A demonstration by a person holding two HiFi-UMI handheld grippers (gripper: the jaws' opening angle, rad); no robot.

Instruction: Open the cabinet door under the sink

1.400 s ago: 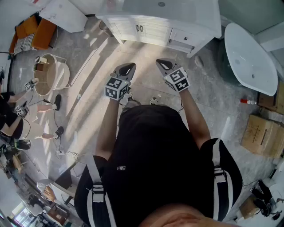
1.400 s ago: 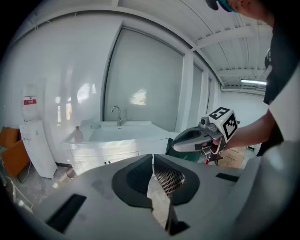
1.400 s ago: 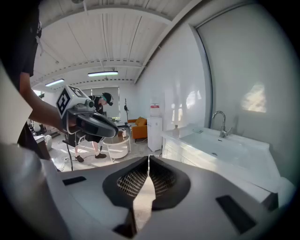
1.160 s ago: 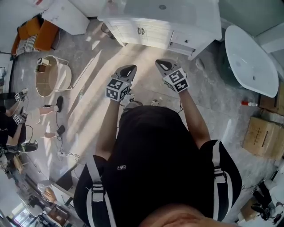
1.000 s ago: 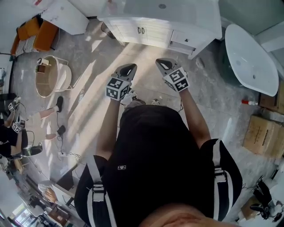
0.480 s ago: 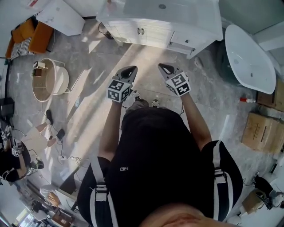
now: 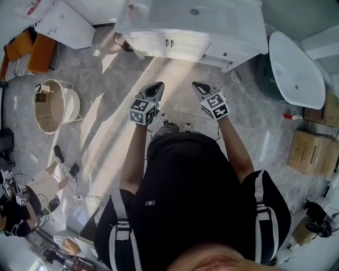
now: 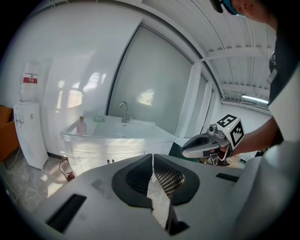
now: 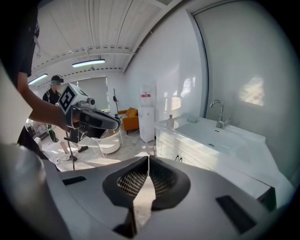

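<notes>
A white vanity with a sink (image 7: 196, 16) stands ahead at the top of the head view. Its two cabinet doors (image 7: 169, 43) are closed, with small dark handles side by side. The doors also show under the basin (image 8: 108, 161) in the left gripper view and at centre right (image 9: 179, 158) in the right gripper view. My left gripper (image 7: 157, 84) is held in the air well short of the cabinet, jaws shut on nothing. My right gripper (image 7: 197, 85) hangs beside it, also shut and empty. Each gripper shows in the other's view, the right gripper (image 8: 185, 150) and the left gripper (image 9: 115, 125).
A white bathtub (image 7: 295, 69) lies right of the vanity. Cardboard boxes (image 7: 311, 153) sit at far right. A round white side table (image 7: 57, 105) stands left, with cables and another person (image 7: 21, 206) on the floor at lower left. An orange chair (image 7: 26, 47) and a white water dispenser (image 8: 29, 136) are at far left.
The vanity has drawn nearer as the person stepped forward. Both grippers stay shut and keep their spacing. The person at the left has shifted toward the lower left.
</notes>
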